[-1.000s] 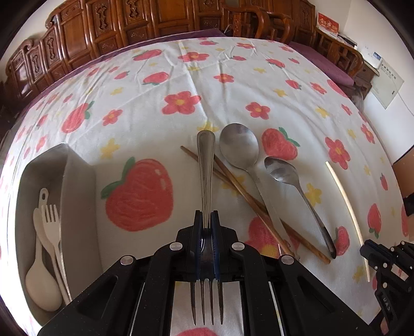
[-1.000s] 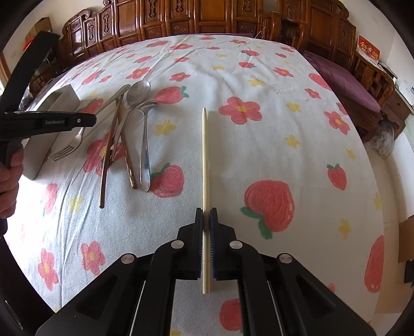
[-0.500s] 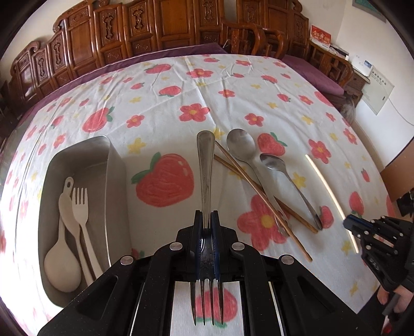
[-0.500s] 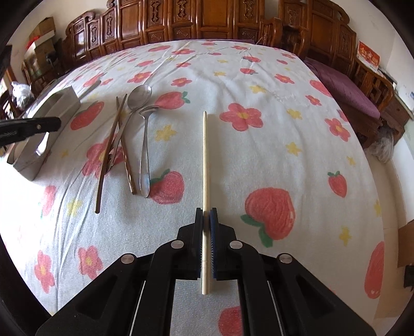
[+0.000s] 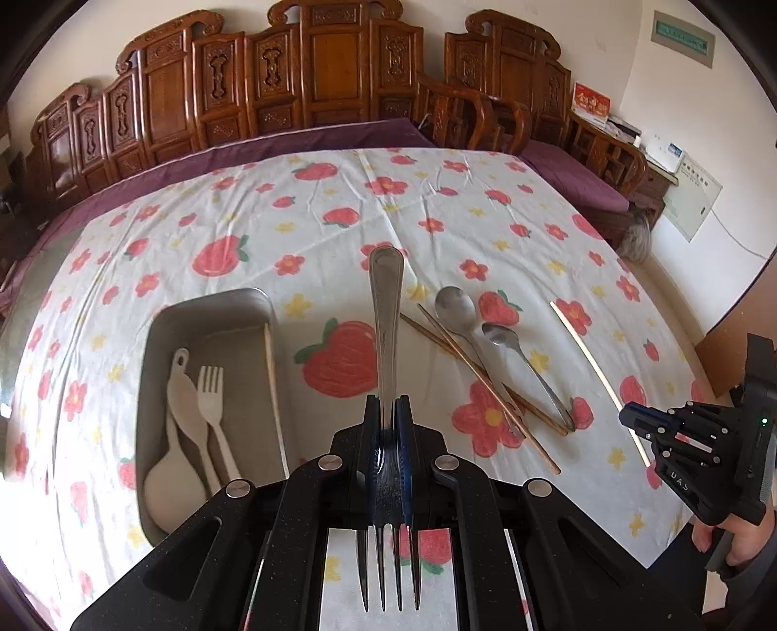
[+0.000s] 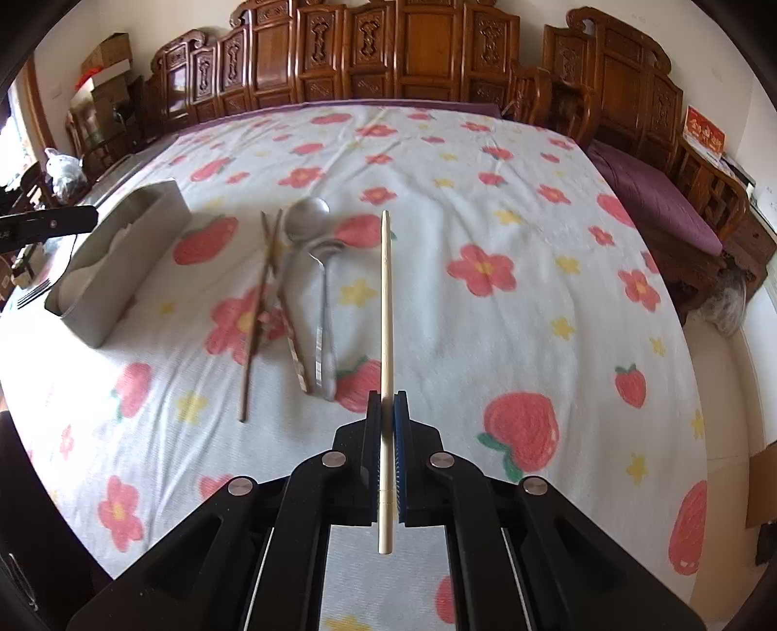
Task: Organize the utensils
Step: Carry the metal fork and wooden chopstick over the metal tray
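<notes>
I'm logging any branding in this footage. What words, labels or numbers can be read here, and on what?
"UAS": white letters, as far as they can be made out, on the black body of the right gripper in the left wrist view.
Red card on the side cabinet: gold characters, too blurred to read.
Wall panel: print too small to read.
Green wall sign: illegible.
</notes>
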The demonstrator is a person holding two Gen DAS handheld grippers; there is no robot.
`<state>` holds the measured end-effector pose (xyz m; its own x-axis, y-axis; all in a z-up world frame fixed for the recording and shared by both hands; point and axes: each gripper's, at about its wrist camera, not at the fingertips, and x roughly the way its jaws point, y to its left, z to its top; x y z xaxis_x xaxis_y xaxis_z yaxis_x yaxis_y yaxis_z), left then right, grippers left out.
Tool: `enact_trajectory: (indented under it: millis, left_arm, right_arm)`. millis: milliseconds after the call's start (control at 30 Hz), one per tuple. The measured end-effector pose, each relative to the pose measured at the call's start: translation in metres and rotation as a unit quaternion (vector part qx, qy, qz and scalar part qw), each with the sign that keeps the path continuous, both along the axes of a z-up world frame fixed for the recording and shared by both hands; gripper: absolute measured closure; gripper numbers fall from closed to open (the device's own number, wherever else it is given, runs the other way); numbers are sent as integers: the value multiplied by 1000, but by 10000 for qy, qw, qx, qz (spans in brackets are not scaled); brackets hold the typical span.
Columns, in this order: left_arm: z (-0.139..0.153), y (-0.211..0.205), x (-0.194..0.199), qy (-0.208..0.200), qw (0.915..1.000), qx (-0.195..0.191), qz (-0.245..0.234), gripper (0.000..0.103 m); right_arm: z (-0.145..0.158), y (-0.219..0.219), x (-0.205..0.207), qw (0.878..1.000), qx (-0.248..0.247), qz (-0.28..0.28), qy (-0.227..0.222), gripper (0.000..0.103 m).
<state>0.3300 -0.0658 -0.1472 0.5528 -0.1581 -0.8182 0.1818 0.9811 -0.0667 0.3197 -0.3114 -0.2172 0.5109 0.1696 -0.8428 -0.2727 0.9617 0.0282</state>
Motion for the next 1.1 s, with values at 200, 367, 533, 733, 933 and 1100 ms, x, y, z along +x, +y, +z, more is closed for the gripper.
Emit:
enact_trajectory:
  millis: [200,367,533,733,933,1100]
  left_arm:
    - [8,28,-3,-95,9998,1,147,97]
    - [4,53,-2,-42,9995,-33,325,97]
    - [-3,77,0,20,9989,-24,472,97]
    - [-14,98,7,110,9981,-4,602,97]
    - [-36,110,13,257,9974,2,672,97]
    - [-48,122,18,366,9965,-70,745,97]
  right_arm:
    - [21,24,-4,9998,71,155,-128,97]
    - [33,51,-6,9992,168,304,-173,97]
    - [41,82,-8,9982,184,536,-169,97]
    - [47,109,-8,9973,251,681,-132,97]
    - [50,135,-5,9959,235,870,-92,97]
    - [51,154,-3,9946,191,1018,-51,97]
